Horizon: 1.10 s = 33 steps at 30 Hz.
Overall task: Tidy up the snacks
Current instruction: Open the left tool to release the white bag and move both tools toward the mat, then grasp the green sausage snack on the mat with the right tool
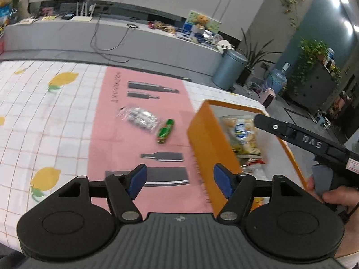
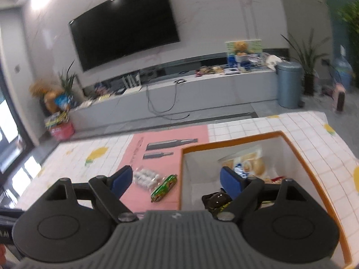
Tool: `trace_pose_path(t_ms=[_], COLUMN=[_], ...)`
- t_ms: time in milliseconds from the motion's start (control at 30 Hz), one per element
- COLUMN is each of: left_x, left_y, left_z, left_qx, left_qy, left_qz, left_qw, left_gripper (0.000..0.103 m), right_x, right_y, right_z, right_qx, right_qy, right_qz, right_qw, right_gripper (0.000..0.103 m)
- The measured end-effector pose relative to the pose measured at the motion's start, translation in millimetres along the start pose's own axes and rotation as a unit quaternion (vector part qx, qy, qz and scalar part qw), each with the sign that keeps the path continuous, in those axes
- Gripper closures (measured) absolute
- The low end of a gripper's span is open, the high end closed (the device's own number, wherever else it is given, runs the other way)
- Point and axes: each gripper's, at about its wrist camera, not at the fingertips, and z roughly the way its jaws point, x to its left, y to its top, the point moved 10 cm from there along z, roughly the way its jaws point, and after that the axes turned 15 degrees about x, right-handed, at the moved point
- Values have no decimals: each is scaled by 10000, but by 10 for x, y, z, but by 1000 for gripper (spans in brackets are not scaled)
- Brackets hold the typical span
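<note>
An orange box with white inside stands on the table and holds several snack packs, including a bag of round biscuits. A clear pack of white candies and a green snack bar lie on the pink mat left of the box. My left gripper is open and empty above the mat's near part. My right gripper is open and empty, straddling the box's left wall; the candies and green bar lie between its fingers. A dark snack pack lies in the box.
The table has a white grid cloth with lemons. The right hand's tool reaches over the box in the left wrist view. Beyond the table are a grey TV bench, a TV, a blue-grey bin and plants.
</note>
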Motion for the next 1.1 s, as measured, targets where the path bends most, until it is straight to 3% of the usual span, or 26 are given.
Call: trace_pose_path(t_ms=[167, 300, 400, 567, 633, 700, 833, 967, 1100], left_x=[411, 651, 763, 945, 953, 945, 867, 835, 861], left_y=[-54, -105, -96, -109, -101, -107, -108, -87, 5], left_z=[143, 348, 408, 490, 505, 502, 446, 423, 391], left_qx=[-106, 232, 183, 316, 362, 370, 219, 203, 161], left_qy=[4, 73, 26, -163, -82, 251, 673, 755, 632], left_qz=[-252, -376, -449, -847, -733, -540, -167, -111, -201], left_qw=[9996, 9990, 9988, 9958, 9966, 9975, 9974, 9969, 9977], left_gripper=[24, 28, 28, 28, 28, 28, 28, 28, 28], right_x=[55, 160, 283, 718, 825, 849, 723, 677, 742], right_y=[-35, -84, -149, -306, -352, -399, -456, -504, -498], right_z=[136, 268, 376, 537, 607, 718, 903, 1072, 1173], right_qx=[141, 291, 403, 504, 539, 669, 881, 963, 943], right_qy=[-124, -110, -44, -66, -170, -360, -624, -858, -812], right_qz=[-133, -206, -255, -1075, -1269, -1309, -960, -906, -787], right_qw=[9997, 9993, 9989, 9929, 9903, 9885, 9895, 9875, 9891], right_gripper=[20, 20, 22, 32, 34, 36, 36, 37, 37])
